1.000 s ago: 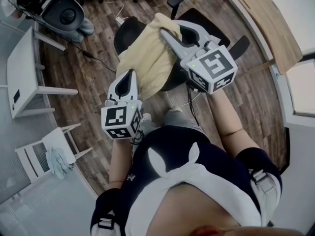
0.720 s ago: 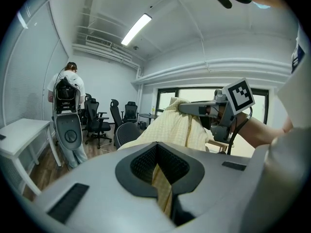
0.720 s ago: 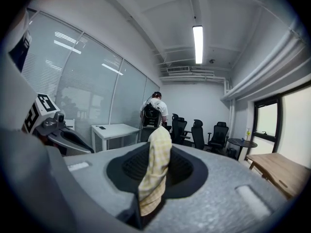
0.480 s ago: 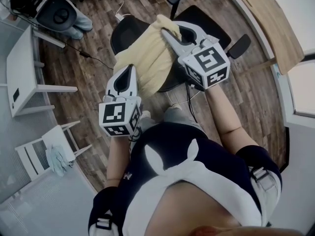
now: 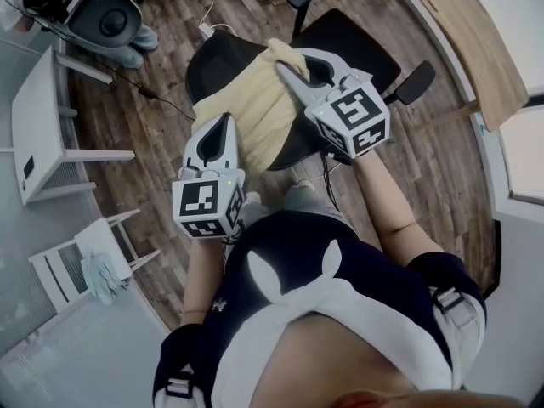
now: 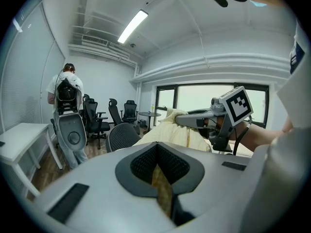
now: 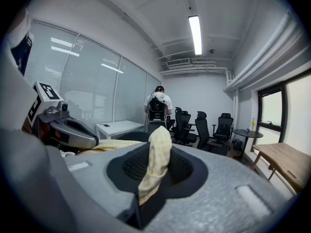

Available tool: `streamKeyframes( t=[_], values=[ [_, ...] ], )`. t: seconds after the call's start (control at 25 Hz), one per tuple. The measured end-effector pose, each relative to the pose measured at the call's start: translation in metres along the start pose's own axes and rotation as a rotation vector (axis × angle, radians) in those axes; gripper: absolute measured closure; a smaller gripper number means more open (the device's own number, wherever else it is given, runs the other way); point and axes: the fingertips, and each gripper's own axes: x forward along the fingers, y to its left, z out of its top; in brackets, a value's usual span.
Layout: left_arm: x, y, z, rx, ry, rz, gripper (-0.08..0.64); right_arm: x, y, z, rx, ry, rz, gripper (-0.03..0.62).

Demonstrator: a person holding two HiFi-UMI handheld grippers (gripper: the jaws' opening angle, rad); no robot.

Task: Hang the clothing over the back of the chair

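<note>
Yellow cloth [image 5: 255,113]: draped over the back of the black chair [image 5: 357,45], between your two tools.
Left tool [image 5: 224,119]: you pinch the cloth's near edge.
Right tool [image 5: 281,66]: you grip a fold at its far end.

Wood floor [image 5: 442,164], wht desk [image 5: 38,117], strip light [image 7: 196,33]

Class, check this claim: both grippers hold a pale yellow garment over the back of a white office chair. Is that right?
No. The office chair is black, not white. The head view shows the left gripper and the right gripper holding the pale yellow garment over its back.
</note>
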Motion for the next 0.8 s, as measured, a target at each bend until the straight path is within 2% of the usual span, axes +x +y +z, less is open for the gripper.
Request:
streamKeyframes(
  t=[0.2,0.56,0.8],
  values=[
    [-0.002,0.006,-0.002,-0.002,0.010,0.020,0.554,0.005,0.004,-0.015,0.037,0.017,0.027,0.512],
    [-0.005,0.013,-0.005,-0.007,0.014,0.069,0.554,0.012,0.016,-0.040,-0.027,0.063,0.077,0.512],
    [-0.005,0.018,-0.005,-0.010,-0.007,0.090,0.554,0.017,0.019,-0.047,0.001,0.042,0.131,0.512]
  ],
)
